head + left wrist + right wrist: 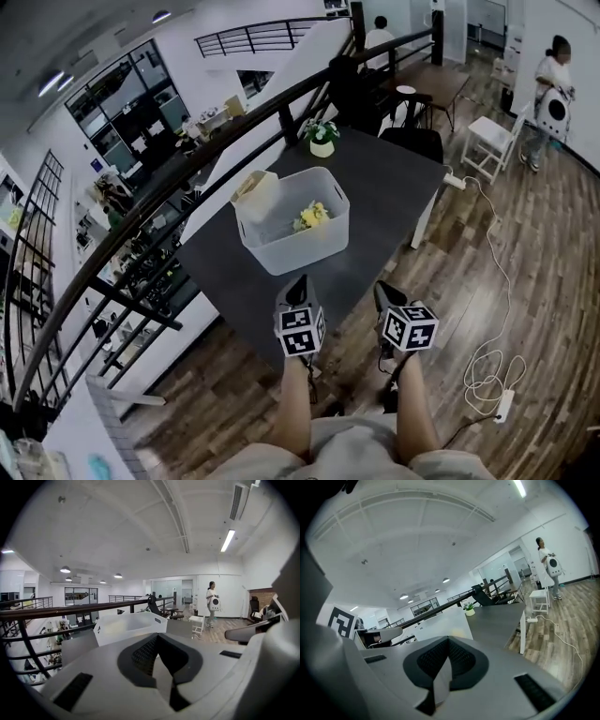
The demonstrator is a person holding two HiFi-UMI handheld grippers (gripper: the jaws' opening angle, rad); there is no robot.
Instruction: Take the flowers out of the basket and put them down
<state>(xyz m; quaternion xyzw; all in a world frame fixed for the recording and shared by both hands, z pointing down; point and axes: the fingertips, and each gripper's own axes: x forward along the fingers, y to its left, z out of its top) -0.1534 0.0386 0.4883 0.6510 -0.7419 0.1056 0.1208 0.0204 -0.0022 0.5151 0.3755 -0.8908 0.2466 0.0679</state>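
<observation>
So both grippers are just hanging at the near edge of the dark grey rectangular table point(384, 187), short of the translucent white plastic basket point(281, 255) and not touching it. The left gripper point(299, 286) has its jaws pressed together with nothing in between, and it's the same for the right gripper point(382, 292): jaws closed up and empty. The small bunch of yellow flowers point(312, 215) is sitting inside the basket, over toward its right side, and the basket stands about mid-table. At the far end of the table there's a little green plant in a white pot point(322, 137), well apart from the basket. A white cable point(492, 370) snakes across the wooden floor on the right
</observation>
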